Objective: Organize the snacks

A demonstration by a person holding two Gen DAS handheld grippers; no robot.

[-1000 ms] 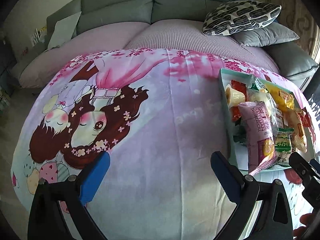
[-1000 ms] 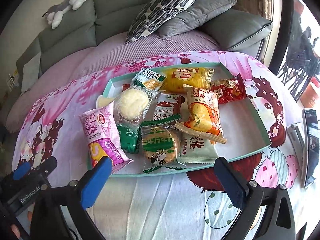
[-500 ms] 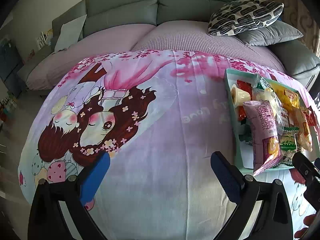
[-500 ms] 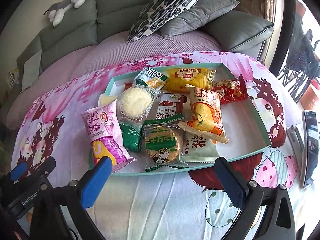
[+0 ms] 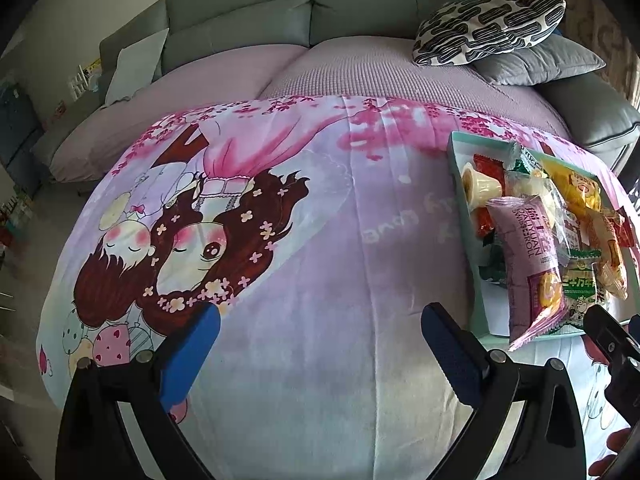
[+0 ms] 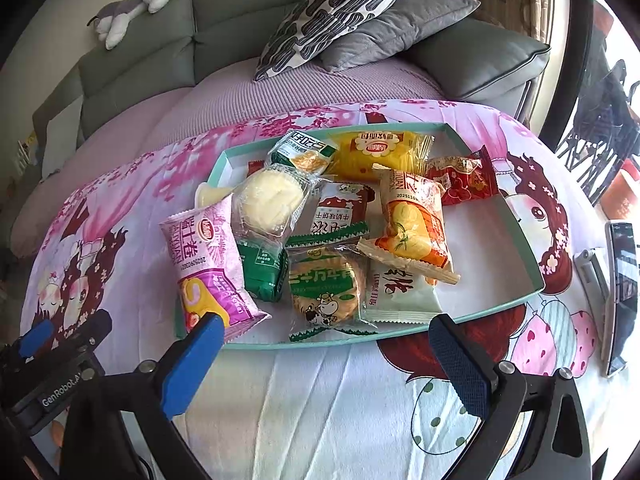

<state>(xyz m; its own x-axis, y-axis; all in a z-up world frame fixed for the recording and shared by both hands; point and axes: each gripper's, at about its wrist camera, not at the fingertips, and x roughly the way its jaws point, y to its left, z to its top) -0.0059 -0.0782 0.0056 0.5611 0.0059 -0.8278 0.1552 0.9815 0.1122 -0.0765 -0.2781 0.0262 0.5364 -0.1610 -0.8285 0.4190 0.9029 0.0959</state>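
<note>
Your left gripper has its jaws wide apart, nothing between them, over a bare stretch of the cartoon-print cloth covering the worktop. Your right gripper is spread wide too, empty, just short of the near rim of the teal tray; its left pad overlaps the bottom corner of the purple Swiss roll pack in the right wrist view, can't tell if they touch.

All the snacks are piled in the tray, toward its left half; the right end is bare white. The purple pack overhangs the near left corner. Beside it: a round pale cake in clear wrap, a green pack mostly buried under the cake, a round biscuit pack with a cow print, an orange pack lying tilted on top, a white pack half covered by it, a yellow pack and a red pack at the back. A jelly cup shows clearly only in the left wrist view; in the right it's mostly hidden behind the purple pack.

Left wrist view cuts off the tray's right part, and fisheye squeezes the labels there, unreadable. Phone at the right edge of the worktop, partly cropped. Sofa with cushions behind
</note>
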